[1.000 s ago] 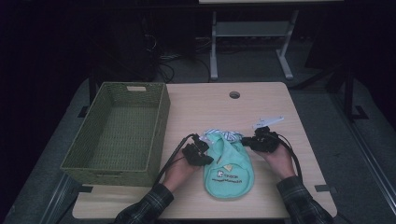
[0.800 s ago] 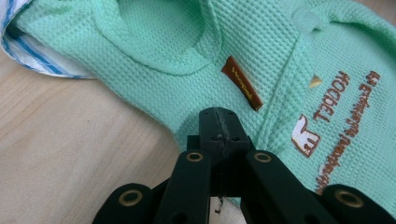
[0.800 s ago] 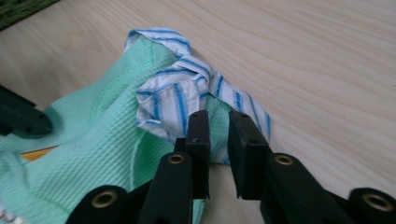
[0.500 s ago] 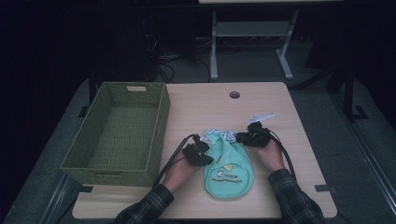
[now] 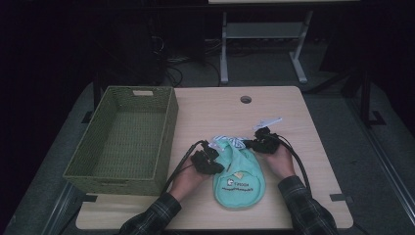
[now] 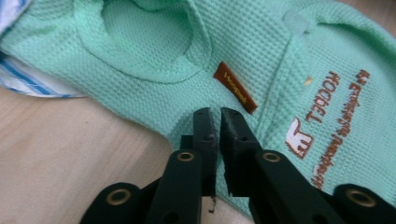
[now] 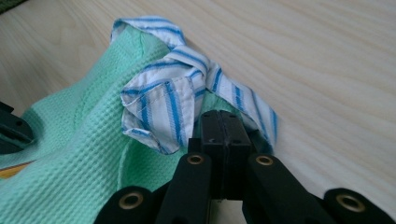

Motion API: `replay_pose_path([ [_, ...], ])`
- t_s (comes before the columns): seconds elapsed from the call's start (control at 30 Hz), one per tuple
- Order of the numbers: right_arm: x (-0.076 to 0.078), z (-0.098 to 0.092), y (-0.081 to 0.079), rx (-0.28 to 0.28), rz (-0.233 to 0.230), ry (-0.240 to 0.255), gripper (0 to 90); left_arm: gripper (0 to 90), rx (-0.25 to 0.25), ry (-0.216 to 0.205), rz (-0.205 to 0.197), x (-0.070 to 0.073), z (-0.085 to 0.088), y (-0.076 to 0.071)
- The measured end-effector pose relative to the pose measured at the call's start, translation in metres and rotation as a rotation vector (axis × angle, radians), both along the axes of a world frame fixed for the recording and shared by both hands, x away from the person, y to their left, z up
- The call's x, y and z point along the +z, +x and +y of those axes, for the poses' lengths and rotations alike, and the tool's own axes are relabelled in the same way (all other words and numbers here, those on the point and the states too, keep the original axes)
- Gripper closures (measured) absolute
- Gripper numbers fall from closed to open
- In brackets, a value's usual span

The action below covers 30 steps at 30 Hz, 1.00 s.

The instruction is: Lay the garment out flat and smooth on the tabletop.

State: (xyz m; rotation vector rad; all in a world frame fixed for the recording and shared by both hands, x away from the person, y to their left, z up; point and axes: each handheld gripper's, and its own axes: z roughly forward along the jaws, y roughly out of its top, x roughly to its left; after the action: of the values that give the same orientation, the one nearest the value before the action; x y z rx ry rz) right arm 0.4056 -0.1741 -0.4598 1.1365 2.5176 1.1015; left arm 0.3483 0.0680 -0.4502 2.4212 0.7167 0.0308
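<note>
Plainly, both grippers' fingers pinch the waffle-knit mint garment with striped collar.

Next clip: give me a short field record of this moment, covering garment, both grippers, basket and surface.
garment: small mint green garment with a blue-striped collar, lying flat on the table
left gripper: at the garment's left edge, jaws nearly together with a thin gap, fabric at the tips
right gripper: at the collar end, jaws closed together, seemingly on the collar's edge
basket: green woven basket, left of the garment, nothing inside
surface: light wooden table
</note>
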Motion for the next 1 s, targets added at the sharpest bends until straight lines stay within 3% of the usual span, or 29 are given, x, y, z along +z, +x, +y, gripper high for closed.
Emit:
replay_pose_path([
  [0.27,0.003,-0.004,-0.001,-0.004,-0.008,0.008,89.8,69.5,-0.005,-0.070,-0.032,0.017,0.001,-0.007],
  [0.47,0.001,-0.004,0.000,-0.005,-0.001,0.009,89.8,61.5,-0.068,-0.031,-0.018,0.010,-0.008,-0.016],
  [0.5,0.001,-0.003,0.000,-0.004,-0.001,0.006,89.8,62.2,-0.074,-0.016,-0.010,0.008,-0.010,-0.018],
  [0.57,0.002,-0.003,-0.001,-0.006,-0.002,0.005,89.9,76.3,-0.096,0.021,-0.027,0.007,-0.012,-0.019],
  [0.63,0.002,-0.004,0.000,-0.007,-0.005,0.001,89.8,87.8,-0.089,0.019,-0.019,0.007,-0.012,-0.020],
  [0.8,0.004,-0.009,0.000,-0.020,-0.026,-0.012,89.8,89.7,-0.076,0.027,-0.033,0.015,-0.003,-0.023],
  [1.0,0.003,-0.018,0.002,-0.060,-0.039,-0.044,89.9,89.8,-0.055,0.034,-0.019,0.014,0.014,-0.026],
])
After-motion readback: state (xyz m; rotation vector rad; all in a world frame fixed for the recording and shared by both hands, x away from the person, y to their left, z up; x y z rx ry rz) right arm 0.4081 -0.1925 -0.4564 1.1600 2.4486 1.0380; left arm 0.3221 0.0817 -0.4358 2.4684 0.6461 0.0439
